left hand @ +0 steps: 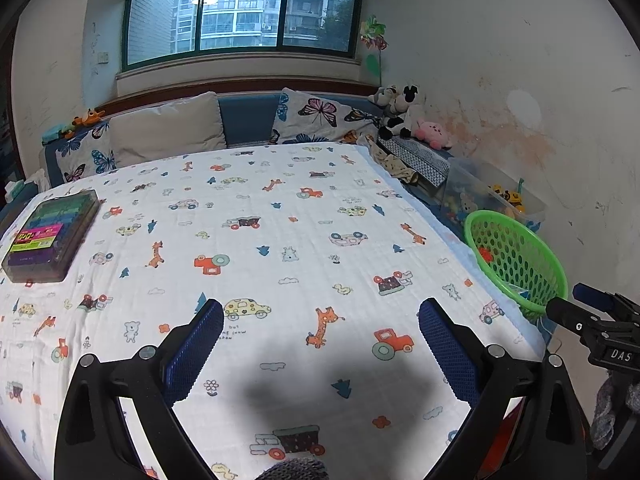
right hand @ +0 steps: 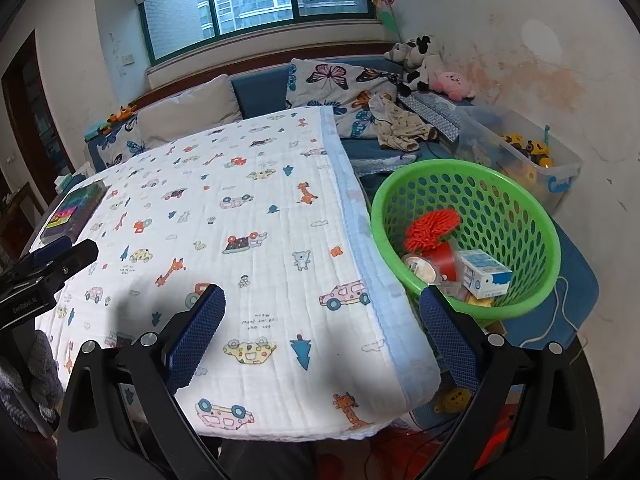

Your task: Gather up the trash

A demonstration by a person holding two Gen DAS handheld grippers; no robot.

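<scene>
Soft daylight from the far window [left hand: 240,16] lights both sharp views, dark shadows pool near, and fisheye edges bend and blacken.

Green basket [right hand: 516,200] holds a carton [right hand: 485,274] (perhaps milk) beside the table [right hand: 248,216].

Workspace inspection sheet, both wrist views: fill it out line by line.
Surface: table under a white cartoon-print cloth; no loose trash seen on it.
Job's things: green basket beside the table's right edge, holding a red frilly item, a small white-and-blue carton and other scraps.
Clutter: clear case of coloured pieces at the cloth's far left.
Grippers: left gripper and right gripper both have jaws apart, holding nothing.
Cables: a white cord lies on the blue seat by the basket.
Surroundings: window, butterfly pillows, plush toys, clear toy bin.
</scene>
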